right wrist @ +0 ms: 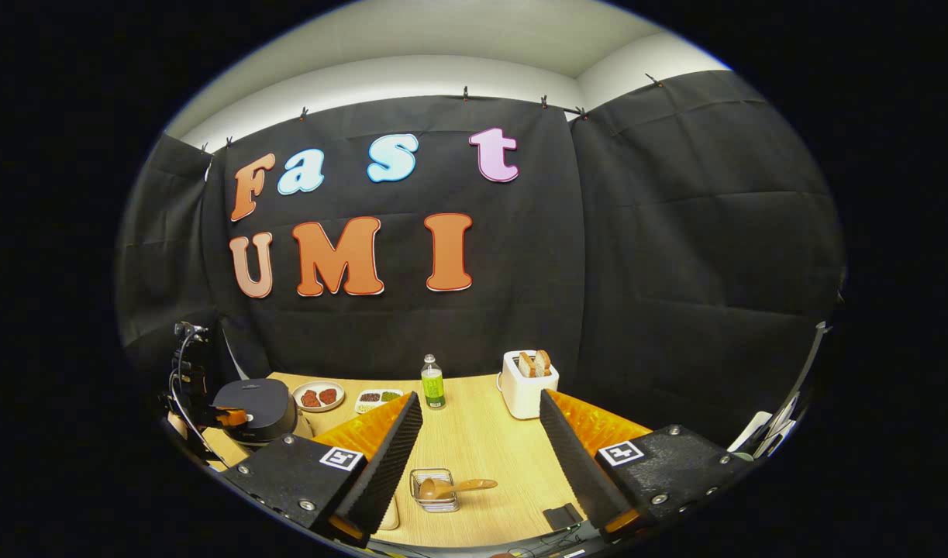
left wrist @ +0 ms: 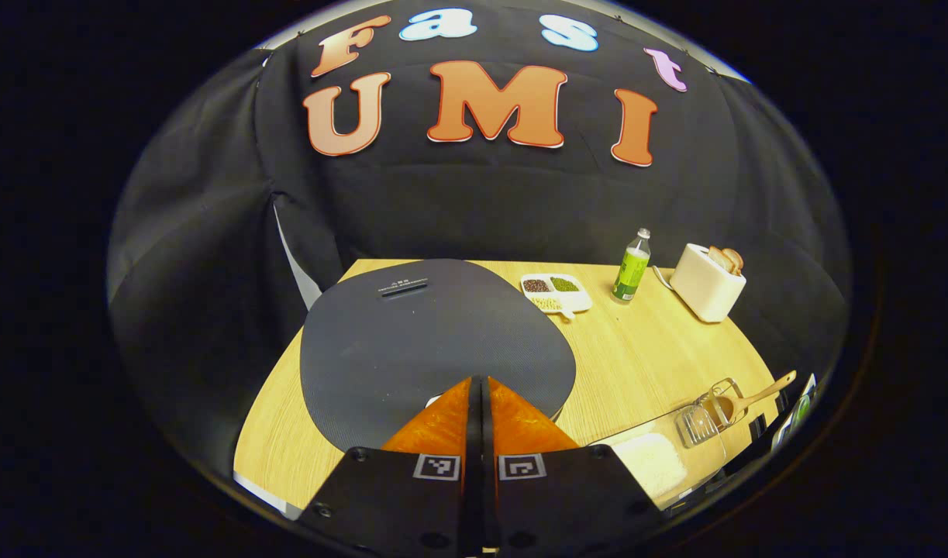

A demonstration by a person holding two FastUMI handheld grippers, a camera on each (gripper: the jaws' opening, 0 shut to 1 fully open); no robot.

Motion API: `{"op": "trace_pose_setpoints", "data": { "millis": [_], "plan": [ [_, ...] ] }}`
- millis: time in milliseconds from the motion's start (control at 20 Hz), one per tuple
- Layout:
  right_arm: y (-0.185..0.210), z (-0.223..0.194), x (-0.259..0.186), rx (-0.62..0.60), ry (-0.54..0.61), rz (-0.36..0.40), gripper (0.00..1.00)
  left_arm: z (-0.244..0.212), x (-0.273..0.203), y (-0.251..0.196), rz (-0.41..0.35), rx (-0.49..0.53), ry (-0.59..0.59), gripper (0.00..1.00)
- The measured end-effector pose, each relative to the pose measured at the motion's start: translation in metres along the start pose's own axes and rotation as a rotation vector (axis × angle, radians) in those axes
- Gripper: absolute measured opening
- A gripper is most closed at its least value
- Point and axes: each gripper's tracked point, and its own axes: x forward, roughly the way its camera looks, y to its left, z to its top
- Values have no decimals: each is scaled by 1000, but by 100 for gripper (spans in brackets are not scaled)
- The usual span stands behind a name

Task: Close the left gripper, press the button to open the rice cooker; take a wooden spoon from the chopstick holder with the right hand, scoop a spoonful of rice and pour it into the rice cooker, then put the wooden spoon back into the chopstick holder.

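- The left gripper [left wrist: 480, 384] has its two fingers pressed together with nothing between them. In the left gripper view its tips hang right over the front edge of the rice cooker [left wrist: 435, 341].
- The rice cooker, our landmark, is a dark, rounded pot at the left end of the wooden table [left wrist: 644, 356]. Its lid is down, so the button press looks unfinished. The button itself is hidden under the fingertips.
- The right gripper [right wrist: 481, 442] is spread wide and holds nothing. In the right gripper view it hovers above the near edge of the table, well to the right of the rice cooker.
- Right of the cooker, near the front of the table, stands the clear chopstick holder [right wrist: 435, 490]. The wooden spoon [right wrist: 452, 487] rests in it, handle pointing away from the cooker, untouched.
- Just right of the cooker at the table's front edge sits a clear container of rice [left wrist: 650, 461], partly cut off.
- Judged from this, only the closing of the left gripper is done; opening, scooping, pouring and returning the spoon all remain.
- Behind the cooker and to its right are a divided dish [left wrist: 556, 292], a green bottle [left wrist: 631, 267] and a white toaster [left wrist: 706, 281] with bread in it.
- In the right gripper view a plate [right wrist: 318, 396] of something red lies just beside the cooker; what it holds is too small to tell.
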Motion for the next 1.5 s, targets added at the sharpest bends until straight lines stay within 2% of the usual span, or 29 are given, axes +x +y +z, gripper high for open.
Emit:
{"op": "trace_pose_setpoints", "data": {
  "millis": [200, 350, 450, 500, 550, 700, 750, 800, 900, 1000, 1050, 1150, 1200, 1250, 1400, 1500],
  "plan": [
    [-3, -4, -3, -14, 12, 9, 95, 7, -4, 1, -29, -85, -42, 5],
    [-16, 0, -12, -30, -3, -5, 95, 9, -15, 2, -2, -41, -30, 4],
    [-24, 2, -14, -26, -11, -16, 95, 38, -34, 4, 27, -15, -109, 5],
    [-27, 2, -14, -19, -11, -18, 95, 59, -46, 6, 40, -20, -162, 0],
    [-30, 2, -14, -11, -11, -19, 95, 76, -59, 8, 51, -32, -212, 4],
    [-34, 4, -13, 0, -18, -13, 95, 126, -100, 17, 63, -75, -338, 4],
    [-34, 5, -13, 0, -21, -10, 95, 136, -114, 22, 75, -81, -374, 0],
    [-33, 6, -12, -2, -23, -6, 95, 148, -129, 26, 89, -84, -414, 4],
    [-33, 5, -9, -7, -22, 2, 95, 169, -159, 27, 99, -92, -493, 4],
    [-30, 2, -6, -9, -17, 17, 95, 179, -184, 31, 110, -92, -541, 4],
    [-27, 2, -5, -12, -17, 23, 95, 180, -196, 33, 119, -91, -554, 0],
    [-23, 2, -1, -11, -21, 38, 95, 184, -218, 41, 153, -94, -580, 4],
    [-20, 2, 1, -6, -24, 48, 95, 187, -228, 44, 171, -88, -602, 9],
    [-17, 2, 3, 2, -28, 63, 95, 188, -241, 48, 194, -83, -619, 0],
    [-14, -8, 17, 2, -26, 69, 95, 188, -267, 60, 251, -97, -642, 7],
    [-9, -14, 25, 22, -34, 76, 95, 189, -284, 61, 254, -96, -669, 5]
  ]
}}
